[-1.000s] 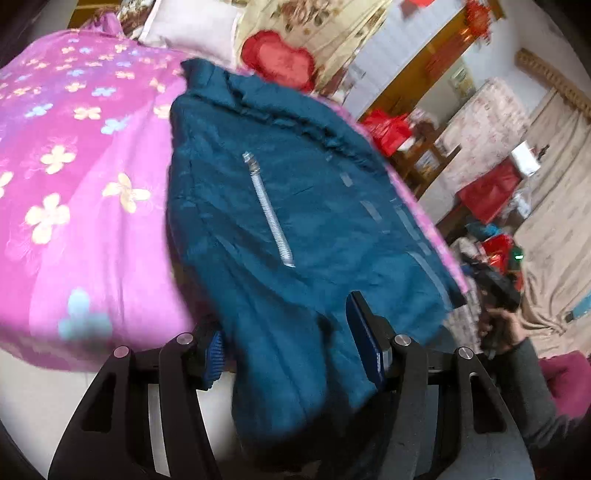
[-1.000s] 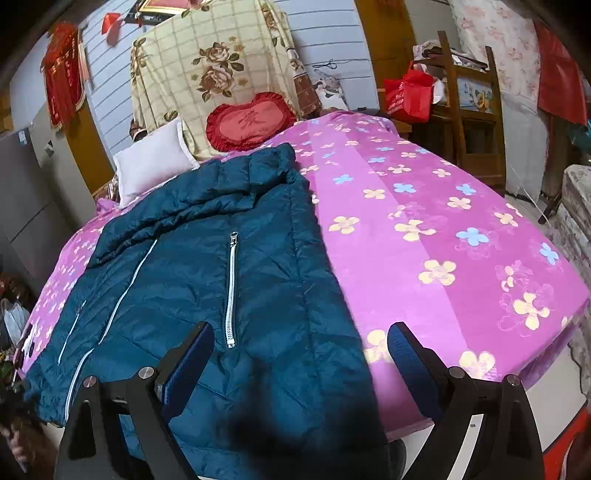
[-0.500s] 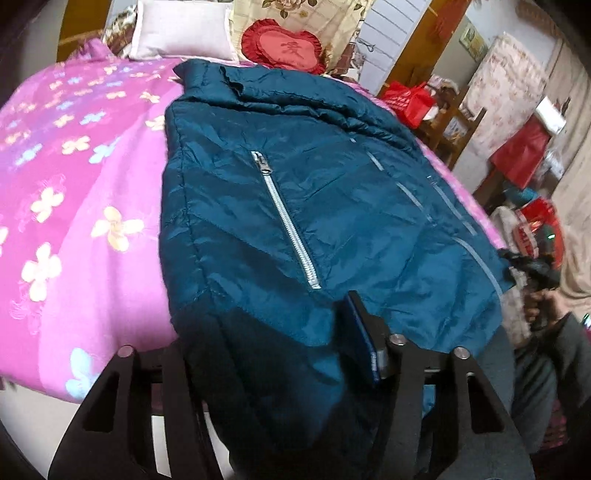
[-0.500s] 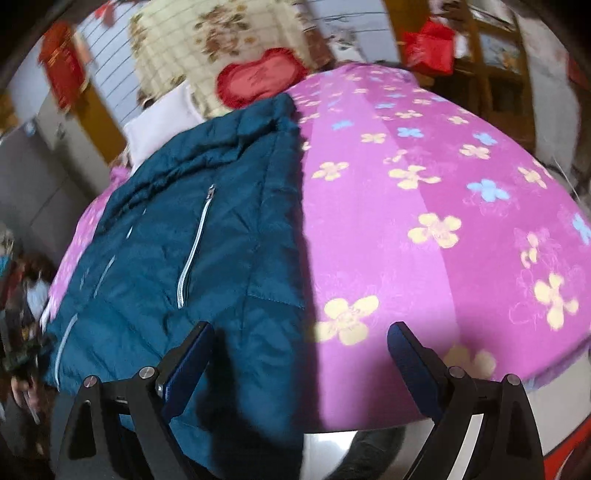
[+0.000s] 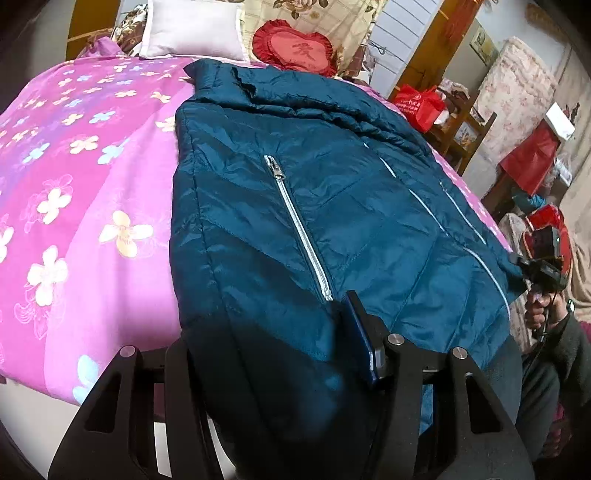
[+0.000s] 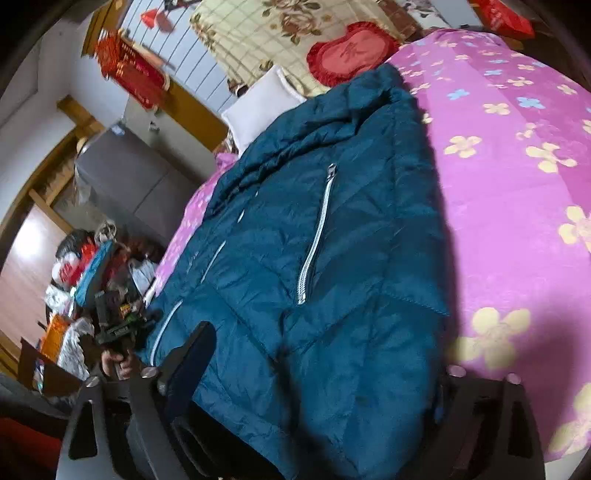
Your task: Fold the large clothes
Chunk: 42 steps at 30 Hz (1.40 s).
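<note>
A dark teal padded jacket (image 5: 332,206) with silver zips lies front up on the pink flowered bedspread (image 5: 74,192). My left gripper (image 5: 269,321) is at its near hem, shut on a bunch of the fabric. The cloth covers its left finger, and only the right finger (image 5: 360,332) shows. My right gripper (image 6: 321,354) straddles the other near corner of the jacket (image 6: 332,240). Its jaws are closing with the fabric between them. The left finger (image 6: 199,350) shows and the right one is hidden under cloth. Each gripper shows in the other's view as a hand-held tool (image 5: 541,273) (image 6: 118,332).
A white pillow (image 5: 192,29) and a red heart cushion (image 5: 295,48) lie at the head of the bed. Red bags and wooden furniture (image 5: 417,103) crowd one side. A grey cabinet (image 6: 129,177) and a cluttered pile (image 6: 85,273) stand on the other side.
The jacket hem has slid over my left gripper's left finger and bunched between its jaws. My right gripper swung left and down onto the jacket's corner, and its jaws have narrowed.
</note>
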{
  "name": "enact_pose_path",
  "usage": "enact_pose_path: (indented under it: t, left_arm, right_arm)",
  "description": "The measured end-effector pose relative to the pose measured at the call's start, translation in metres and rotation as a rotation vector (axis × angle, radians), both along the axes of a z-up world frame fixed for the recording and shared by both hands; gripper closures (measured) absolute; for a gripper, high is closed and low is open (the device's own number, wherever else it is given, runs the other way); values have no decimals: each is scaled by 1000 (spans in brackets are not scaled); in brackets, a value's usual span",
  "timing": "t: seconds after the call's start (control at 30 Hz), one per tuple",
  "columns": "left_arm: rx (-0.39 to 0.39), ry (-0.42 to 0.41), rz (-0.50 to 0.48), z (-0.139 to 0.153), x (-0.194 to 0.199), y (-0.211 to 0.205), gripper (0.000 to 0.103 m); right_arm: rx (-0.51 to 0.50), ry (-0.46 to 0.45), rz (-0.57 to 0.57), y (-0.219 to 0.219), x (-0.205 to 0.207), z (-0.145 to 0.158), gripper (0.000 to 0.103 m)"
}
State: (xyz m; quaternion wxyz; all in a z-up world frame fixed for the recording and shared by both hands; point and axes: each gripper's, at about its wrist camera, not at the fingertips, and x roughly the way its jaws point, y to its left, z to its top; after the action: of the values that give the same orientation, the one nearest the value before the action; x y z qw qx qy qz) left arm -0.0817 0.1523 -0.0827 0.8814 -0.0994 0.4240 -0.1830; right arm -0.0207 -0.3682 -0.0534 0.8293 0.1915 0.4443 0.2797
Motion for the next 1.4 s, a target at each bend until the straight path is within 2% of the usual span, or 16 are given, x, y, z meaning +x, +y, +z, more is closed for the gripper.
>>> enact_pose_path:
  t: [0.07, 0.1, 0.2, 0.27, 0.33, 0.4, 0.47, 0.53, 0.57, 0.6, 0.67, 0.83, 1.1, 1.23, 1.3, 1.4]
  left_arm:
    - [6, -6, -6, 0, -2, -1, 49]
    - [1, -6, -7, -1, -2, 0, 49]
    - [-46, -3, -16, -1, -1, -1, 33]
    - [-59, -9, 0, -1, -2, -2, 32]
    - [-69, -16, 22, -1, -4, -1, 32]
    - [-86, -16, 43, -1, -5, 0, 32]
    - [-120, -10, 60, -1, -5, 4, 32]
    - [-163, 7, 74, -2, -3, 9, 34]
    - [-165, 27, 92, -1, -2, 11, 55]
    - [-130, 54, 129, -1, 0, 13, 88]
    - [-130, 70, 152, 0, 2, 20, 92]
    - [-194, 4, 224, 21, -7, 53, 96]
    - [-234, -41, 219, 42, -31, 73, 96]
    - [-164, -5, 251, 43, -29, 73, 95]
    - [-67, 15, 295, 48, -28, 60, 95]
    - [50, -6, 342, 55, -33, 43, 95]
  right_arm:
    - [-36, 5, -40, -5, -2, -4, 59]
    - [-51, 10, -66, -9, -6, -4, 63]
    - [-168, -36, -66, 3, -16, -1, 64]
    - [-250, -62, -65, 12, -19, 0, 63]
    - [-280, -65, -65, 16, -17, 0, 64]
    - [-311, -65, -64, 19, -16, 0, 67]
    - [-329, -68, -53, 23, -17, 0, 77]
    - [-363, -109, -55, 30, -22, 6, 82]
    - [-372, -144, -68, 33, -26, 14, 86]
    - [-363, -176, -83, 36, -31, 23, 87]
    - [-353, -245, -120, 43, -43, 41, 89]
    - [-309, -352, -162, 63, -74, 64, 91]
    - [-253, -396, -281, 72, -108, 80, 91]
    - [-244, -358, -304, 65, -107, 77, 91]
    - [-252, -336, -312, 66, -101, 74, 91]
    - [-254, -333, -326, 66, -103, 74, 91]
